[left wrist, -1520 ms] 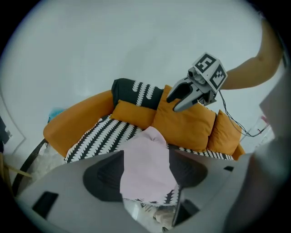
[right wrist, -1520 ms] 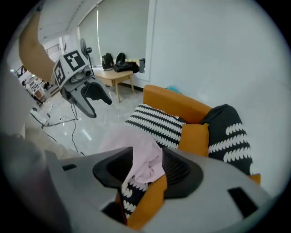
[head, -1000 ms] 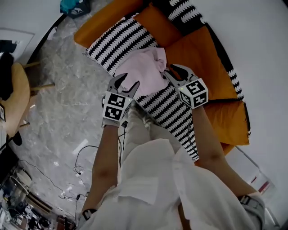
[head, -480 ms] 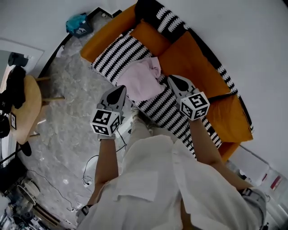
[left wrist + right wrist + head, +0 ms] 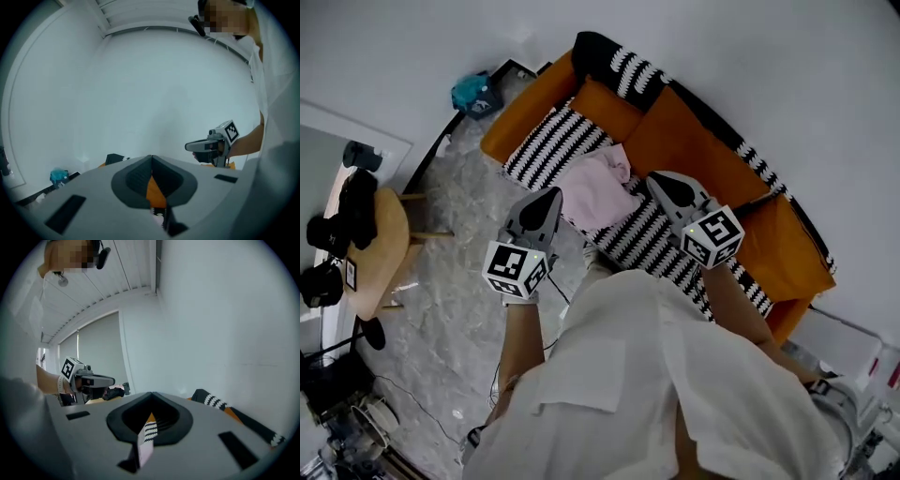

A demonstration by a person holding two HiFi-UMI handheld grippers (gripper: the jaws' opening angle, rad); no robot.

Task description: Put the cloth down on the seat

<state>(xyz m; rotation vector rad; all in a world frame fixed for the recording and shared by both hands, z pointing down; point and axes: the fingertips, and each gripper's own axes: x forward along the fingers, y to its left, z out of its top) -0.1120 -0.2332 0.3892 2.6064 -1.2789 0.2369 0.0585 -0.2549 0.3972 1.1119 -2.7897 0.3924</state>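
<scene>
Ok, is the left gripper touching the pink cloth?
Apart. Left gripper view shows the left gripper shut, empty, aimed at the wall; pink cloth lies on the seat.

There's open air above the pink cloth [image 5: 598, 190], and the striped seat [image 5: 546, 142] lies bare either side of it. Orange back cushions [image 5: 675, 141] close off the far edge; marble floor [image 5: 450, 281] lies open in front.
</scene>
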